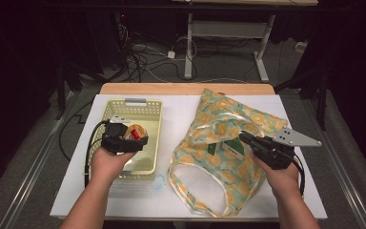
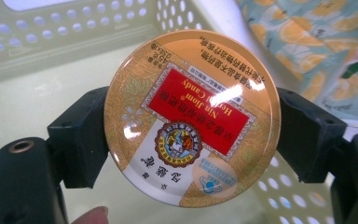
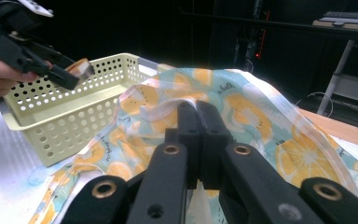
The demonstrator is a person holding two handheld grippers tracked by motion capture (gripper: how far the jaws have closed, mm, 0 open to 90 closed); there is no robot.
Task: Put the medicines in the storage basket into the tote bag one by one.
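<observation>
While the left gripper [image 1: 132,135] clamps a round orange candy tin [image 2: 192,117] above the pale yellow perforated plastic basket [image 1: 155,114], the right gripper [image 1: 249,139] pinches the orange-print fabric bag [image 1: 219,129] beside that basket, so unpacking seems underway, the tin unplaced.

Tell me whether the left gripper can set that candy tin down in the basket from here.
Probably yes: the left gripper holds the candy tin right above the open basket, nothing between.
</observation>
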